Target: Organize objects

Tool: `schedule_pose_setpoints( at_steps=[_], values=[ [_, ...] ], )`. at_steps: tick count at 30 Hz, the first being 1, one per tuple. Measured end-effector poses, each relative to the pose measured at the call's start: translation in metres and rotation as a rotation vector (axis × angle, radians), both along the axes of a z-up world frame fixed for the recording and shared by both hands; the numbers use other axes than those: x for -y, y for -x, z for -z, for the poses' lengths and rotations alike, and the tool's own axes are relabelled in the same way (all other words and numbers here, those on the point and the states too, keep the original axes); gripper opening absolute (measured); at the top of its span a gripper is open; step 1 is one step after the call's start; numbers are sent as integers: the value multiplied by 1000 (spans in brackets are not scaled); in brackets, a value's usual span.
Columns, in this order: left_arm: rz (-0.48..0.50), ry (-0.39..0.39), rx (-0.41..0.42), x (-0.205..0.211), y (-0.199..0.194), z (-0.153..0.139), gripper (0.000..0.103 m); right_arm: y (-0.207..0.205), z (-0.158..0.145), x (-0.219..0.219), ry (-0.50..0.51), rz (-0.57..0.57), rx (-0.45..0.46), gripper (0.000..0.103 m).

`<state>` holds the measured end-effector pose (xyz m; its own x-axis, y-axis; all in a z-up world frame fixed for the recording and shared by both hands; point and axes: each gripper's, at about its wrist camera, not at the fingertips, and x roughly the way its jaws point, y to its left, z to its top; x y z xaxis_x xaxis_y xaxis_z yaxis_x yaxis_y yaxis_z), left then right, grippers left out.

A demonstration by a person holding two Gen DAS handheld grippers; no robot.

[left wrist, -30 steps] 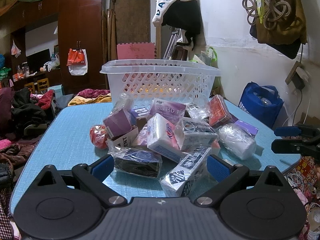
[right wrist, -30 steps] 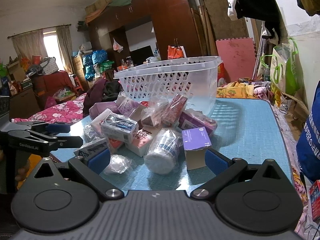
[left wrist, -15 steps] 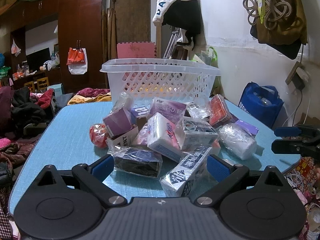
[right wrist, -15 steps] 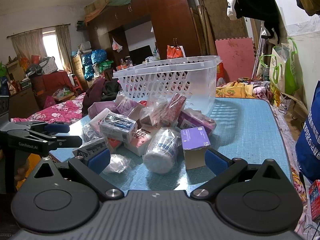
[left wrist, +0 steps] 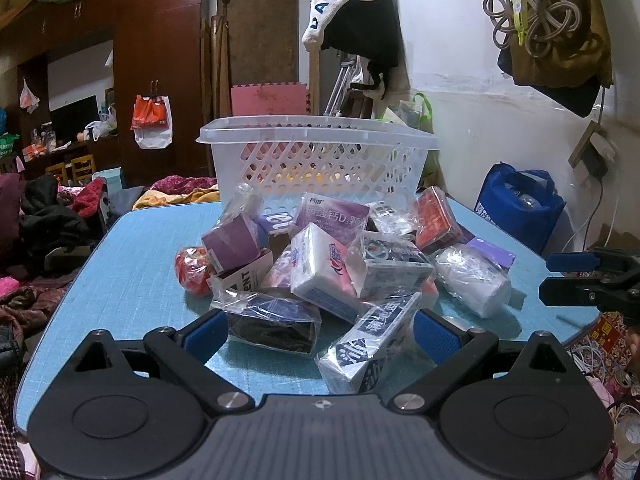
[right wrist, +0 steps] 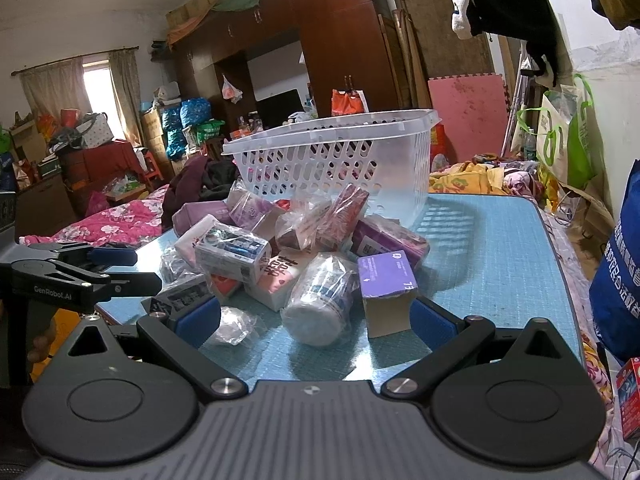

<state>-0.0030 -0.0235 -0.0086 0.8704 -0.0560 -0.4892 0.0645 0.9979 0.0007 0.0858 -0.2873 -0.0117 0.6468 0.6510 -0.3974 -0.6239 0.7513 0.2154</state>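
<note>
Left wrist view: left gripper (left wrist: 316, 330), jaws spread, empty, creeping toward packet pile (left wrist: 344, 264) at 12 o'clock; basket (left wrist: 316, 148) behind. Right gripper (right wrist: 316, 318) likewise gaping, nudging closer; first pick pending.

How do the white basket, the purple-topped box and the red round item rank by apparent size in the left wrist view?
1. white basket
2. purple-topped box
3. red round item
The last two look close in size, so that order is unsure.
</note>
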Motion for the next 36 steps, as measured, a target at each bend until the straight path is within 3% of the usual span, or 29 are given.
schedule_pose_setpoints(
  at_steps=[9,14,17,21,25,29,32,33,36],
  values=[
    [3,-9,5,2,0,1,101,-1,0,-1,2,2,0,103],
    [-28,-49,137,4,7,-1,103,-1,1,-1,1,5,6,103],
    [-61,-74,144,1,-1,3,103,4,-2,2,-32,16,84,103],
    [-29,-66,124,-11,0,9,103,11,-2,4,21,109,219,103],
    [65,2,104,-18,15,16,103,2,4,13,12,71,147,103],
    [132,11,116,-7,19,24,100,1,9,12,52,96,159,103],
    [152,3,95,1,11,34,92,-4,14,13,54,106,163,103],
    [151,9,86,1,9,37,92,-7,16,16,38,110,152,100],
    [138,31,84,-3,4,43,91,-17,19,27,29,145,128,79]
  ],
)
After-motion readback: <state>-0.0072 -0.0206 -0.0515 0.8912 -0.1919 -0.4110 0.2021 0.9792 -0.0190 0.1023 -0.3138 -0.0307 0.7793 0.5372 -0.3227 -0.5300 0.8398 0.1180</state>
